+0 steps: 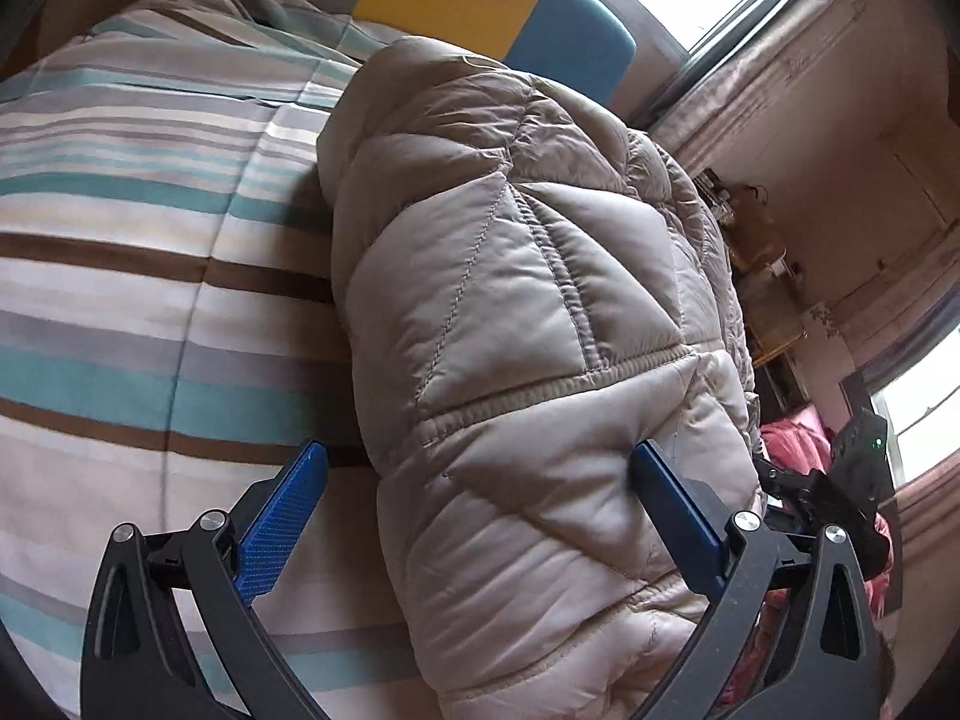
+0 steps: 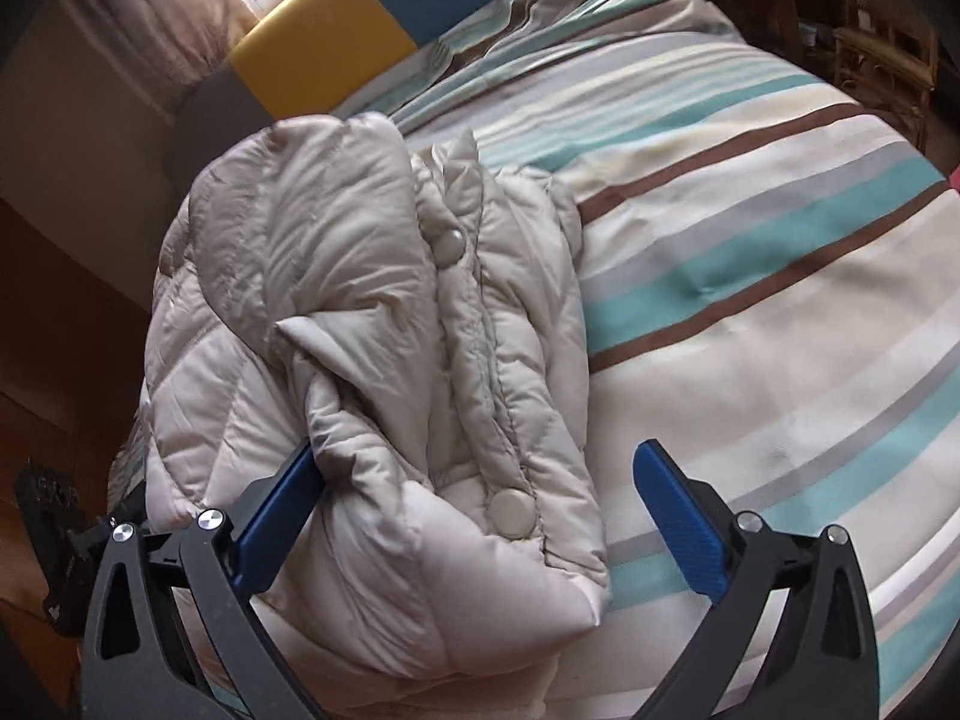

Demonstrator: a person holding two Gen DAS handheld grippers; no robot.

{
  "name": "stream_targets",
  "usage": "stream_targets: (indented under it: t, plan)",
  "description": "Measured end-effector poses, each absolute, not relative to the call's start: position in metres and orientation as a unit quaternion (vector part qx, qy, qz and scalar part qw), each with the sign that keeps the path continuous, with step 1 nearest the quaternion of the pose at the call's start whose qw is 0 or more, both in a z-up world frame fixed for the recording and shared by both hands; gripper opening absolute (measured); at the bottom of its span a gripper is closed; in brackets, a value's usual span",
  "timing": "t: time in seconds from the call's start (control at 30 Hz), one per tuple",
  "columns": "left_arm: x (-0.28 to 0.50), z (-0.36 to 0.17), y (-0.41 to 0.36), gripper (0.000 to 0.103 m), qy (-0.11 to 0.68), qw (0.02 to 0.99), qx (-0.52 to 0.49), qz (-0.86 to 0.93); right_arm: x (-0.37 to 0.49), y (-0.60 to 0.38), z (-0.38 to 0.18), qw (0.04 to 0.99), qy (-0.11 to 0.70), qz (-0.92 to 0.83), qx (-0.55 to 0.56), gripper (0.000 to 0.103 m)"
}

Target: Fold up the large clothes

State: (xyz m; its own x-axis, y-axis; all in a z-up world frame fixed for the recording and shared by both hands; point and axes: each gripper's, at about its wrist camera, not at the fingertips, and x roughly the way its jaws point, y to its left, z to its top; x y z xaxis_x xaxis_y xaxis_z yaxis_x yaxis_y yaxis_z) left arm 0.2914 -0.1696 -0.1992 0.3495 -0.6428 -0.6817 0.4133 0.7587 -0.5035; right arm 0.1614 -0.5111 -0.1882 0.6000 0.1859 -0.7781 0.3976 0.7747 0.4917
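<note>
The beige quilted jacket (image 1: pixel 528 324) lies folded into a thick bundle on the striped bed cover (image 1: pixel 138 276); in the left wrist view it fills the centre and lower right of the frame, its left edge running down the middle against the stripes; the bed cover stretches bare across the whole left half, which is the open room on that side; the bundle's right edge sits close to the bed's edge, with curtains (image 1: pixel 798 120) and a red cloth (image 1: pixel 792 438) beyond. The left hand-held gripper (image 1: pixel 480 492) stands wide open, its blue pads straddling the jacket's near end, holding nothing. In the right wrist view the jacket (image 2: pixel 372 324) occupies the centre left, two snap buttons (image 2: pixel 509 510) showing along its placket; bare striped cover (image 2: pixel 750 252) spreads over the right half; the yellow and blue headboard (image 2: pixel 336 48) closes the upper left. The right hand-held gripper (image 2: pixel 480 492) is also spread wide, its left pad touching the jacket's fold, gripping nothing. No readable writing or label shows.
</note>
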Motion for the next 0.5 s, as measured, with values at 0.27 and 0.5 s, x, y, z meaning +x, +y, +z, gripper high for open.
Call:
stream_targets:
  t: [0.27,0.5]
  plan:
    - [0.288,-0.196,-0.186,0.1,0.459,0.822,-0.057,-0.332,0.182,-0.513,-0.195,0.822,0.469,-0.044,0.319,0.1]
    - [0.279,-0.217,-0.195,0.1,0.484,0.798,-0.094,-0.347,0.204,-0.513,-0.202,0.817,0.467,-0.017,0.339,0.09]
